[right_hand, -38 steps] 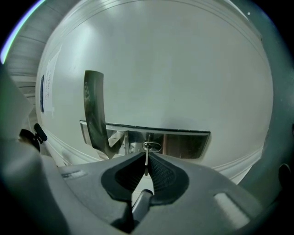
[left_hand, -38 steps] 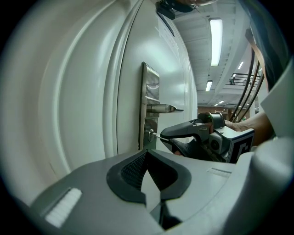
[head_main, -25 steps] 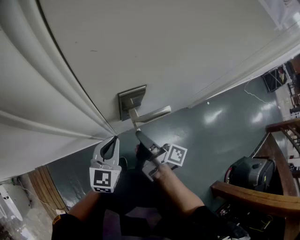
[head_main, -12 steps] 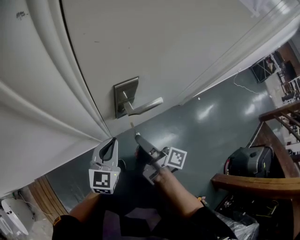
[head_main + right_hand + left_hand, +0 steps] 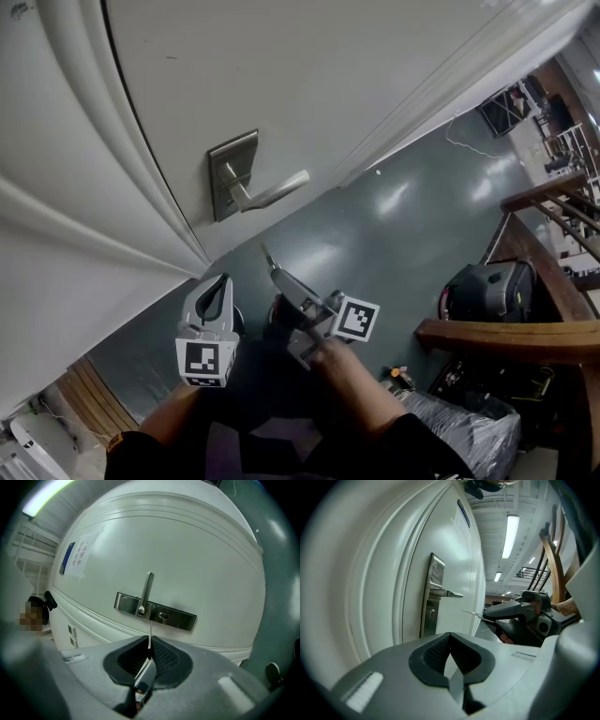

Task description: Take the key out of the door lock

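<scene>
- Now the key is out of the lock. A second ago its tip was at the door, just under the lock plate; it now hangs in the air over the floor, apart from the door.
- The right hand-held gripper has drawn back from the door with the key, and its jaws stay pinched on the key's head, with the blade sticking out ahead of the tips.
- The left hand-held gripper sits near the door edge much as before. Its jaws are closed together with nothing between them.
- The lock plate and lever handle have slid up and to the left in the head view.
- The key is a thin, flat, pale metal strip.
- The lock plate is a long rectangle of brushed metal. The handle is a slim, straight bar of the same finish.
- The keyhole is a small oval, and it is empty.
- The door is smooth and painted white, with raised moulded ribs. The floor is dark green and glossy.
- The gripper bodies are grey plastic, with black ribbed pads inside the jaws.
- By count there are two hand-held grippers, each with one marker cube, plus one key, one lock plate, one handle and one keyhole.
</scene>
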`<action>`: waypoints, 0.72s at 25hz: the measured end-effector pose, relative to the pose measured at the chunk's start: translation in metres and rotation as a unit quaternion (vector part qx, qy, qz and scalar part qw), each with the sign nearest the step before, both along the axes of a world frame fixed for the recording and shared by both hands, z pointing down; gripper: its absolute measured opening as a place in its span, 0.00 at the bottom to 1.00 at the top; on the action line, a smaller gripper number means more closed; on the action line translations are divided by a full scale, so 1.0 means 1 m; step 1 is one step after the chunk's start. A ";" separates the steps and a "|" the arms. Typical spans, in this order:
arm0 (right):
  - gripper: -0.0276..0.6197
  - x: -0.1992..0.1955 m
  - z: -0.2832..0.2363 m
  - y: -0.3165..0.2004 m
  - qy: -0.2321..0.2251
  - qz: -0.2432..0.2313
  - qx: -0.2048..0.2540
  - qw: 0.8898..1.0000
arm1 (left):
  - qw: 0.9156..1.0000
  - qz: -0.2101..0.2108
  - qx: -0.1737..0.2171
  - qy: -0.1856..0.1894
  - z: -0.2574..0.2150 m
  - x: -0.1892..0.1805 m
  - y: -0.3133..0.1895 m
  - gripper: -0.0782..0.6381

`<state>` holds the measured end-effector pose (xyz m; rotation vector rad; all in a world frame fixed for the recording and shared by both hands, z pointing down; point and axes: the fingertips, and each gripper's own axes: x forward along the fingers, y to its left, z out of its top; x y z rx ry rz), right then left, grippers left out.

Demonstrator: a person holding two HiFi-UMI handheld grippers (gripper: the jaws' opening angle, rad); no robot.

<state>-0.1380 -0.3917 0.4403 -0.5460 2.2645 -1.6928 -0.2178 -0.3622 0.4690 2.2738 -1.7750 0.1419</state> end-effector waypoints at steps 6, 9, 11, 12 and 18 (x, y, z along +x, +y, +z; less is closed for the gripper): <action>0.07 0.012 0.004 0.013 0.019 -0.001 0.010 1.000 | 1.000 0.009 -0.006 -0.001 0.003 0.014 0.009 0.13; 0.07 0.019 0.006 0.022 0.017 -0.001 0.010 1.000 | 1.000 0.009 -0.007 -0.008 0.002 0.021 0.017 0.13; 0.07 0.027 0.008 0.027 0.015 0.001 0.008 1.000 | 1.000 0.010 -0.008 -0.012 0.002 0.028 0.022 0.13; 0.07 0.031 0.008 0.030 0.013 0.002 0.009 1.000 | 1.000 0.012 -0.009 -0.014 0.002 0.033 0.025 0.13; 0.07 0.070 0.001 0.059 0.000 0.003 0.018 1.000 | 0.999 0.017 -0.004 -0.029 -0.006 0.072 0.050 0.13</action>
